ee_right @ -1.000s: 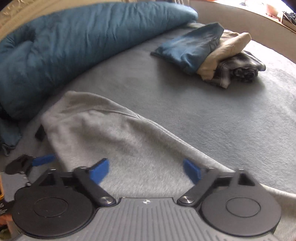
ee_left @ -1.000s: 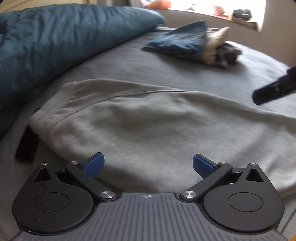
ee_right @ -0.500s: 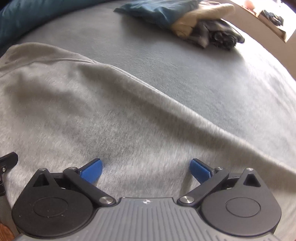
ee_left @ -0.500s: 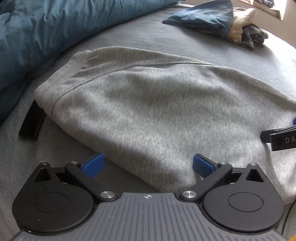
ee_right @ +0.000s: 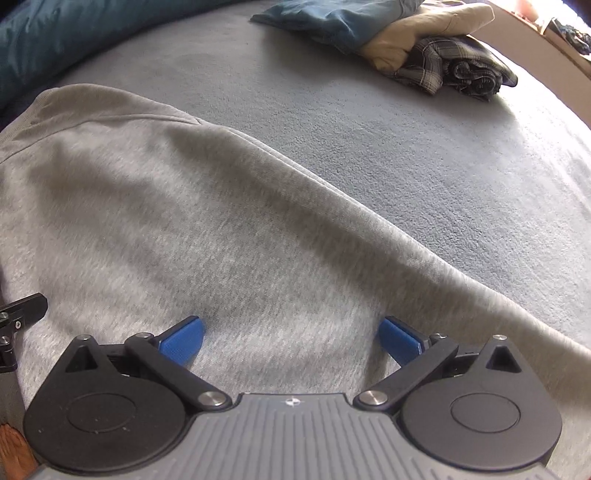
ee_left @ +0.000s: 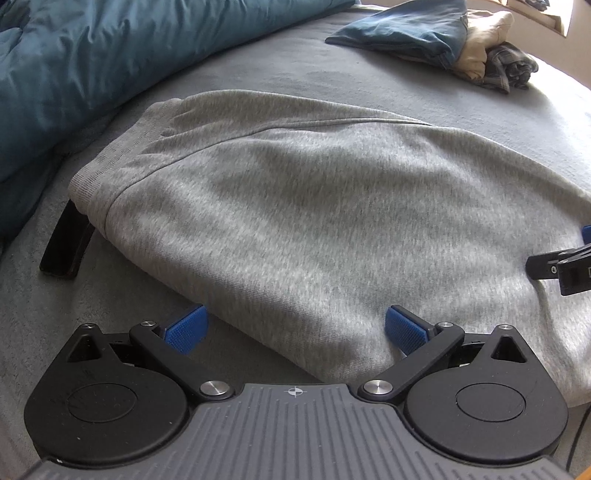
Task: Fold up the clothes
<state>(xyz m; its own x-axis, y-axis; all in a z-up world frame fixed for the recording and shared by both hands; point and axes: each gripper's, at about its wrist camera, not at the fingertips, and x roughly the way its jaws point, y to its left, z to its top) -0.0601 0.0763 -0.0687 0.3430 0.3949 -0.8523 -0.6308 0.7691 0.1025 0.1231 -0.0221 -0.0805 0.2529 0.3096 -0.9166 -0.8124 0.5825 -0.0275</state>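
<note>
A light grey sweatshirt (ee_left: 295,206) lies spread on the grey bed cover (ee_left: 480,110), its ribbed hem at the left. My left gripper (ee_left: 293,328) stands open at the garment's near edge, the cloth edge running between its blue pads, nothing pinched. In the right wrist view the same sweatshirt (ee_right: 184,229) fills the lower left, and my right gripper (ee_right: 291,341) is open low over it, both pads beside the fabric. The right gripper's black finger (ee_left: 561,266) shows at the right edge of the left wrist view.
A pile of clothes sits far back: a blue garment (ee_right: 332,18), a beige one (ee_right: 413,40) and a plaid one (ee_right: 454,70). A teal duvet (ee_left: 110,55) is bunched along the left. A black flat object (ee_left: 66,243) pokes out under the sweatshirt's left end.
Both grippers have dropped lower and closer to the sweatshirt's near edge; the left one edged slightly further in over the last half second. Both stayed open.
</note>
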